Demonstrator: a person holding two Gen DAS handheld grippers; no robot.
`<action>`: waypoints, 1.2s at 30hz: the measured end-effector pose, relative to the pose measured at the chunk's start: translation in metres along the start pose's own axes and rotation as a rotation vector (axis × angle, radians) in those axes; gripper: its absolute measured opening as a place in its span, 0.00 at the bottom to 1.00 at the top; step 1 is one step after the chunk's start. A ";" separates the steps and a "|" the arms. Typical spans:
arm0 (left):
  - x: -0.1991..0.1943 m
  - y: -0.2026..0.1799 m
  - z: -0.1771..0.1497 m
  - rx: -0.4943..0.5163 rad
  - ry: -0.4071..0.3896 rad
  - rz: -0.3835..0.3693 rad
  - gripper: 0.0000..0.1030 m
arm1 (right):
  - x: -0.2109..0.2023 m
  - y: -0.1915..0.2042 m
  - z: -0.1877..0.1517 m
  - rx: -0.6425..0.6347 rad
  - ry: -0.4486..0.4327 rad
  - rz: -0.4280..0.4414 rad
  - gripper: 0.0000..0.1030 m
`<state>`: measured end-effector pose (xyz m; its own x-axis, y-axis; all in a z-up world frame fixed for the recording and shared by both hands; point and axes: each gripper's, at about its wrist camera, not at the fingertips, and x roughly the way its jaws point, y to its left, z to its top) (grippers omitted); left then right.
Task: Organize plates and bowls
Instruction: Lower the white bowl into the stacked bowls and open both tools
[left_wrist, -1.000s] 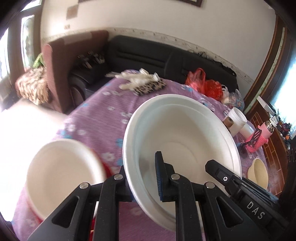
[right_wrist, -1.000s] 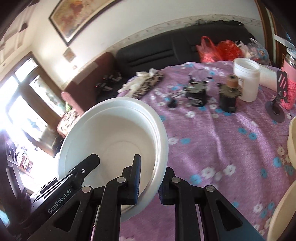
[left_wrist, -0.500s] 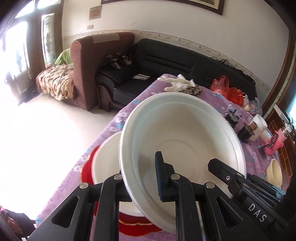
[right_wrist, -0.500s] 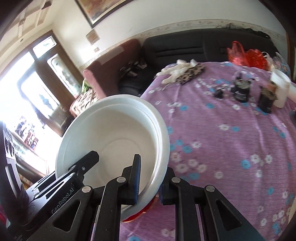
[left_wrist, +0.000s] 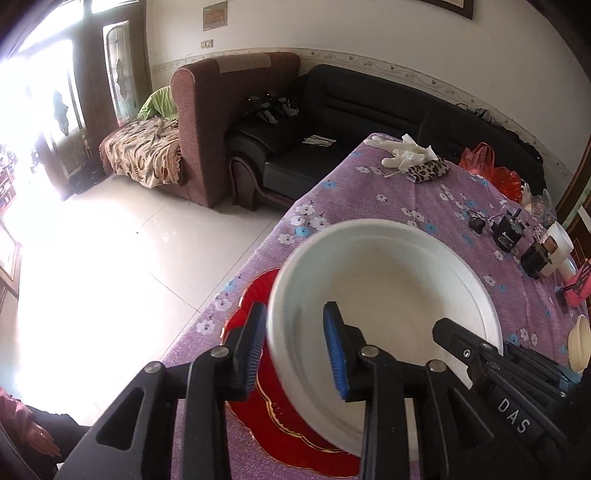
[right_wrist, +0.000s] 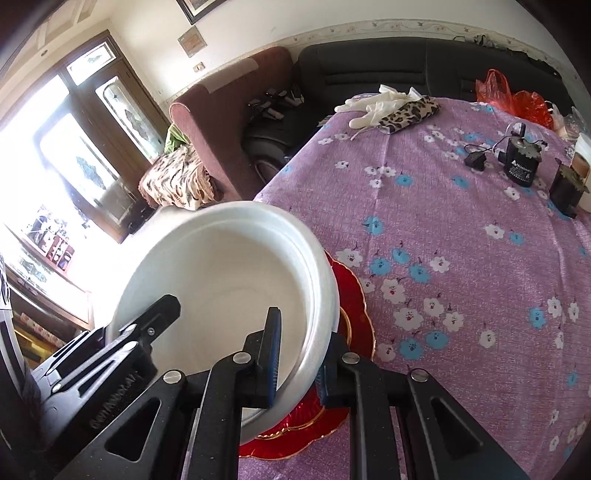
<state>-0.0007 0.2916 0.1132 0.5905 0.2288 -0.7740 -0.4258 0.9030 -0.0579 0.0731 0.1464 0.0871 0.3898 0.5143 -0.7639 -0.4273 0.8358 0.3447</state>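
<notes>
From the left wrist, the left gripper (left_wrist: 295, 347) straddles the near rim of the white bowl (left_wrist: 391, 295). Its fingers (left_wrist: 334, 350) are opening, and a gap shows between the outer pad and the bowl wall, so this side is letting go. The bowl sits over the red plate (left_wrist: 258, 424) at the worktop (left_wrist: 424, 206) edge, apparently nested on white ware there, though I cannot tell whether it has fully settled. A good release here means spreading wide enough that neither pad drags the rim, then lifting straight off.

From the right wrist, the right gripper (right_wrist: 299, 354) is nearly closed, its fingers (right_wrist: 271, 354) pinching the bowl (right_wrist: 221, 280) rim, one pad inside and one outside. The red plate (right_wrist: 351, 295) peeks out beneath on the right. The bowl looks slightly tilted, so I would level it on the stack before this side loosens, and keep it clear of the worktop (right_wrist: 461, 229) edge, which is close.
</notes>
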 end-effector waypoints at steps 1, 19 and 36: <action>-0.002 0.005 0.000 -0.017 -0.006 -0.003 0.43 | 0.002 0.000 0.000 -0.001 0.001 -0.016 0.17; -0.054 0.049 -0.031 -0.186 -0.105 -0.120 0.56 | -0.015 0.013 -0.001 -0.055 -0.158 -0.081 0.70; -0.070 0.024 -0.082 -0.178 -0.115 -0.130 0.59 | -0.100 -0.050 -0.102 -0.077 -0.309 -0.138 0.80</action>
<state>-0.1083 0.2672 0.1141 0.7183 0.1640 -0.6761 -0.4491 0.8515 -0.2706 -0.0278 0.0337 0.0910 0.6717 0.4409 -0.5953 -0.4091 0.8907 0.1981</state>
